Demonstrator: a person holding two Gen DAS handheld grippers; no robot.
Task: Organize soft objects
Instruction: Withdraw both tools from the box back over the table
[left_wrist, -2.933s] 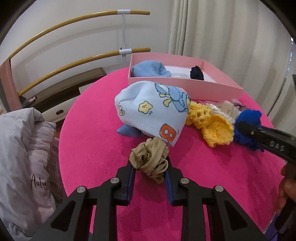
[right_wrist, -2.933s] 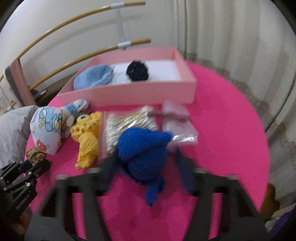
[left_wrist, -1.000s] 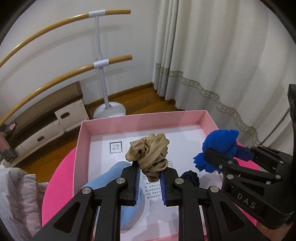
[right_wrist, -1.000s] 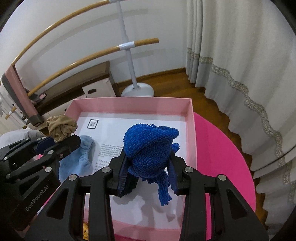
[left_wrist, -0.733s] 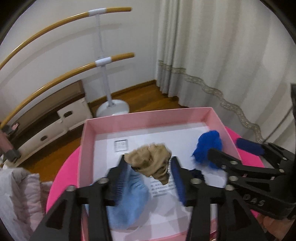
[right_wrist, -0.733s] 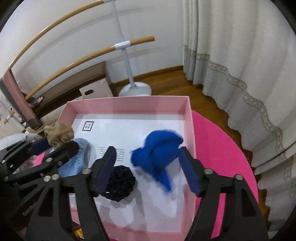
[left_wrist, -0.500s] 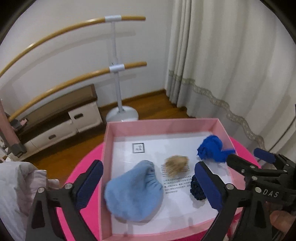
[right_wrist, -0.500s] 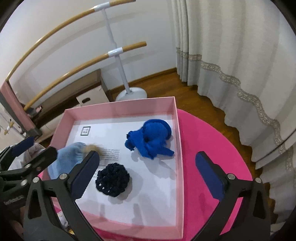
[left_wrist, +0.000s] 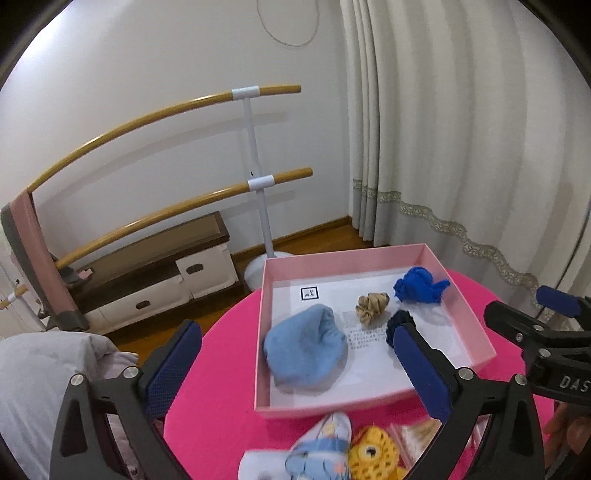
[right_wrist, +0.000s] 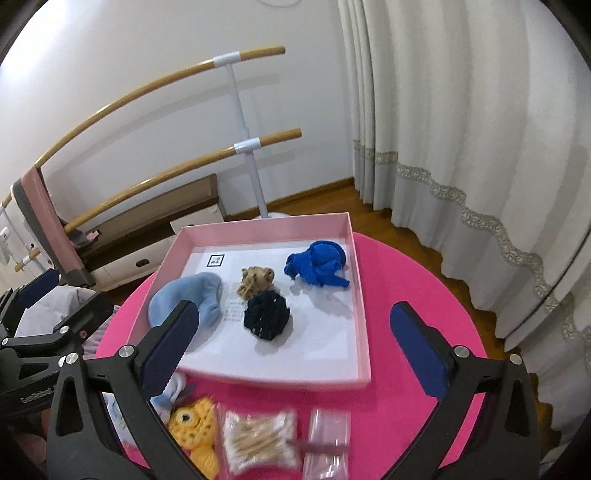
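Observation:
A pink box (left_wrist: 369, 404) (right_wrist: 258, 380) stands at the far side of the round pink table (left_wrist: 221, 369). Inside it lie a light blue cap (left_wrist: 306, 350) (right_wrist: 184, 295), a tan scrunchie (left_wrist: 372, 308) (right_wrist: 256, 281), a navy scrunchie (right_wrist: 266, 319) and a blue knit piece (left_wrist: 419, 286) (right_wrist: 319, 267). My left gripper (left_wrist: 293, 332) hovers back from the box, its jaws opening wide with nothing between them. My right gripper (right_wrist: 291, 314) hangs open and empty, also short of the box.
In front of the box lie a printed cloth (left_wrist: 306, 454), a yellow crochet toy (right_wrist: 195, 432), a bag of cotton swabs (right_wrist: 258, 439) and a clear bag (right_wrist: 328, 443). Grey bedding (left_wrist: 37, 387) sits left; curtains (right_wrist: 461, 147) hang right.
Both grippers opened and dropped the tan scrunchie and the blue knit piece into the box. Both then drew back and up, so the table's near items came into view.

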